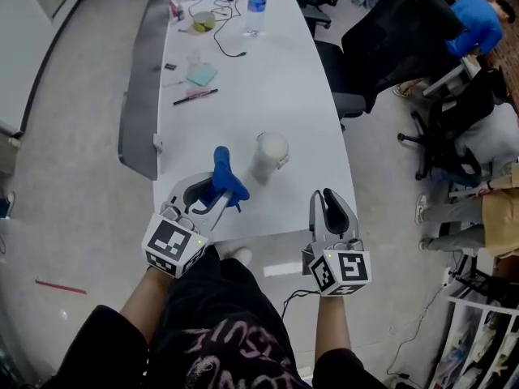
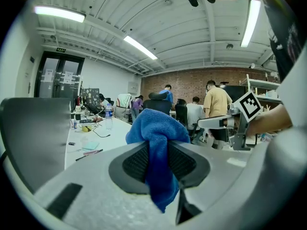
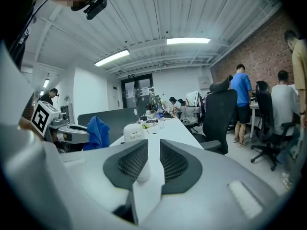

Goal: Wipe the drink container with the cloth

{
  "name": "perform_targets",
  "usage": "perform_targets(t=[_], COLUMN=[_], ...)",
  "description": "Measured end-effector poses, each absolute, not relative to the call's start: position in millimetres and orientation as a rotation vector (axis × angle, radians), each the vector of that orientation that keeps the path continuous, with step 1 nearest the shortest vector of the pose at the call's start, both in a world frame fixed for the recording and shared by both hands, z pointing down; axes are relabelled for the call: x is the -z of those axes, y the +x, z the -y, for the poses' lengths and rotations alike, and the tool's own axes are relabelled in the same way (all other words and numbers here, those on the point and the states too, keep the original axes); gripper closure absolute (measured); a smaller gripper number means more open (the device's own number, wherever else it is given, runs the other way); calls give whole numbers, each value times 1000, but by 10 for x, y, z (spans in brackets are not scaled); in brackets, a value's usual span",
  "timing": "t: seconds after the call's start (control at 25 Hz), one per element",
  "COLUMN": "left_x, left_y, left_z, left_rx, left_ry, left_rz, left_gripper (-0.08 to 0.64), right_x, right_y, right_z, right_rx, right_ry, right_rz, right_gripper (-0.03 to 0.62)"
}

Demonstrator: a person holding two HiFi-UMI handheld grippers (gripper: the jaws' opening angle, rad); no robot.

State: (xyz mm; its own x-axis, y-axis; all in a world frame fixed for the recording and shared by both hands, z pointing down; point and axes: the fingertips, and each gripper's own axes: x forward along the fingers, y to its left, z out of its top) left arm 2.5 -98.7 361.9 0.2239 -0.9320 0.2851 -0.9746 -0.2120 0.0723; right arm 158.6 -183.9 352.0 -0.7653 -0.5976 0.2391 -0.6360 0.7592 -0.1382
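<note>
While the left tongs (image 1: 209, 194) clench the blue cloth (image 1: 225, 178), the right tongs (image 1: 328, 197) stand slightly parted and empty; the drink container (image 1: 270, 156) stands upright on the counter (image 1: 276, 79), just beside the cloth

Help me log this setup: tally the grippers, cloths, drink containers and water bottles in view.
Grippers: 2, the left gripper and the right gripper
Blue cloth: 1
White drink container: 1
Water bottle: 1
Total: 5
</note>
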Motion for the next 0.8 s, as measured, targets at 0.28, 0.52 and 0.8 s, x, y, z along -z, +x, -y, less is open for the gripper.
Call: perform_targets(t=[0.28, 0.52, 0.8], left_x=[-3722, -3906, -4145], left_y=[-66, -182, -384], left_z=[1041, 1150, 1226], left_rx=[-252, -217, -156], left_ry=[2257, 2242, 2233], left_rz=[1798, 1806, 1794], left_gripper=[462, 462, 462], right_x=[-3518, -3657, -3857], right_y=[1404, 1232, 949], right_z=[1862, 1948, 2025], right_rx=[-301, -294, -253], right_ry=[953, 925, 890], right_rz=[2785, 2796, 2797], right_gripper=[520, 511, 489])
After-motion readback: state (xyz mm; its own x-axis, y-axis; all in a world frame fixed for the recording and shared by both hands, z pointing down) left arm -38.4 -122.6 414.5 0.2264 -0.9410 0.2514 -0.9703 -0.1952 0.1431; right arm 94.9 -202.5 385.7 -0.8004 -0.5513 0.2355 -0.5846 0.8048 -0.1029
